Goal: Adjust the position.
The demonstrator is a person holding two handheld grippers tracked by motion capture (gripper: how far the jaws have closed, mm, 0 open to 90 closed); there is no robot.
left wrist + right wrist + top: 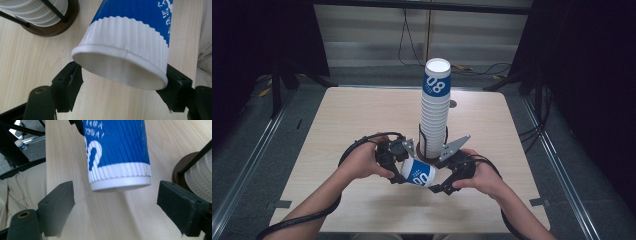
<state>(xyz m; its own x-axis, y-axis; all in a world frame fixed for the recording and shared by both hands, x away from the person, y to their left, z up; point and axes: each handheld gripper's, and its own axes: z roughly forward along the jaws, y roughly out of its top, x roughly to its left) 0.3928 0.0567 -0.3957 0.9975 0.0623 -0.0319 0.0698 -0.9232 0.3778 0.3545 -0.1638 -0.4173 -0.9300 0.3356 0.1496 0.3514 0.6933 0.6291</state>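
A blue-and-white ribbed paper cup (418, 172) lies tilted on its side, just above the table, between my two grippers. My left gripper (398, 167) is shut on it. In the left gripper view both jaws of the left gripper (122, 75) press on the rim of the cup (130, 37) at its open mouth. My right gripper (439, 183) is at the cup's other end. In the right gripper view the closed base of the cup (117, 152) sits between the wide jaws of the right gripper (117, 195), with a gap on each side.
A tall stack of matching cups (435, 110) stands in a black wire holder on a round wooden base (55, 27) just behind the grippers. The wooden table (362, 115) has bare room left, right and behind. Dark stands and cables sit beyond its far edge.
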